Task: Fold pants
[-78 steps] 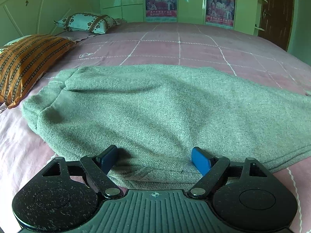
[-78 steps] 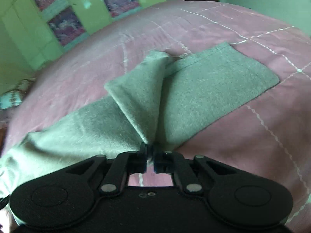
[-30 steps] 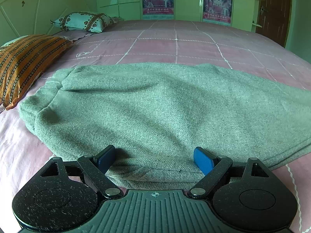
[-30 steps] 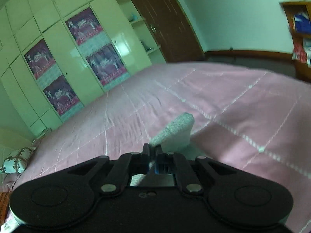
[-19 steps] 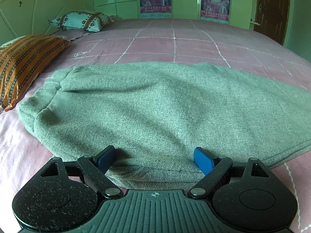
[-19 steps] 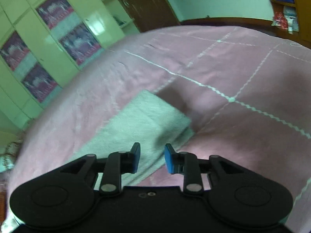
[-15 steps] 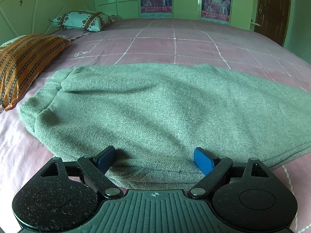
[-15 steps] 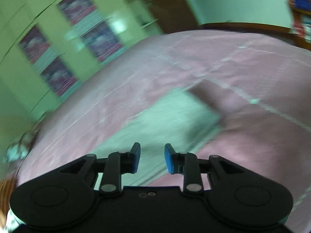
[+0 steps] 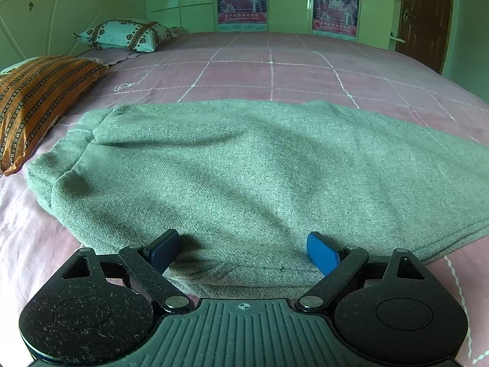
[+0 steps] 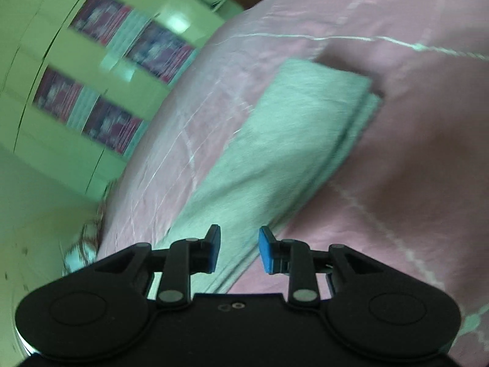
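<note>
- Left gripper point(image 9: 243, 249): jaws wide, clenching nothing, straddling the near edge of the grey pants point(image 9: 244, 168).
- Right gripper point(image 10: 239, 249): has just opened, empty, above the doubled legs.
- Pants' long axis runs across the pink bedspread point(image 9: 275, 70).

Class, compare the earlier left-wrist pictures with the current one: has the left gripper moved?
No. The left gripper sits open at the same near edge of the pants, with the striped pillow unchanged.
</note>
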The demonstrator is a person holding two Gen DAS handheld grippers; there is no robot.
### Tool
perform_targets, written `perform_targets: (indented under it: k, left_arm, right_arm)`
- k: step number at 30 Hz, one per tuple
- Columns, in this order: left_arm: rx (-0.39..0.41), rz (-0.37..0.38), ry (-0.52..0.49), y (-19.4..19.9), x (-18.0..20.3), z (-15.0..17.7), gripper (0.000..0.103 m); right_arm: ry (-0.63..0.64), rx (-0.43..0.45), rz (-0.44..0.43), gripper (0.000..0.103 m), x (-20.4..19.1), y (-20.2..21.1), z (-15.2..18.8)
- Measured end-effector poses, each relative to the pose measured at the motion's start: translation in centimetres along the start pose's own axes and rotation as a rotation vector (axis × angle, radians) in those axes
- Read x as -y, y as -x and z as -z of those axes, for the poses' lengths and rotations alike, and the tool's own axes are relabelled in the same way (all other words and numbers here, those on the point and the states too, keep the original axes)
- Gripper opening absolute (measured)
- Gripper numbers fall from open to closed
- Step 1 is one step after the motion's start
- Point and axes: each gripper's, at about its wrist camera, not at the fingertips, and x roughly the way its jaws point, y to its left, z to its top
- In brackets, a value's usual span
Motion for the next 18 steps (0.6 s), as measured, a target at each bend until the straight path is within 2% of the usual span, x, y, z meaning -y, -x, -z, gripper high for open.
perform_targets:
  k: [2,4,9,11,12,13,15,17,18]
  left_arm:
    - [0.000,-0.001,0.000,0.0,0.0,0.0,0.089]
    - [0.000,-0.001,0.000,0.0,0.0,0.0,0.089]
    - [0.000,-0.001,0.000,0.0,0.0,0.0,0.089]
    - [0.000,0.000,0.001,0.0,0.0,0.0,0.089]
    - [0.000,-0.001,0.001,0.0,0.0,0.0,0.090]
    - [-0.001,-0.001,-0.001,0.0,0.0,0.0,0.090]
    - [-0.002,0.000,-0.001,0.0,0.1,0.0,0.090]
    - [-0.004,0.000,-0.002,0.0,0.2,0.0,0.090]
    - [-0.004,-0.001,-0.002,0.0,0.2,0.0,0.090]
  right_arm:
    - [-0.034,-0.014,0.028,0.019,0.8,-0.8,-0.4]
    - [-0.048,-0.009,0.019,0.019,1.3,-1.4,-0.8]
    - [-0.054,0.058,0.050,0.017,1.5,-1.4,-2.0]
    - [-0.081,0.088,0.088,0.013,2.1,-1.5,-2.7]
    - [-0.084,0.099,0.106,0.003,2.0,-1.5,-2.8]
    - [-0.039,0.088,0.136,0.000,1.3,-1.8,-3.0]
    - [0.210,0.051,0.156,0.000,-3.3,-2.5,-3.3]
    - [0.409,0.096,0.075,0.000,-9.5,-1.4,-3.9]
    - [0.457,0.137,0.037,0.000,-11.7,-0.4,-4.3]
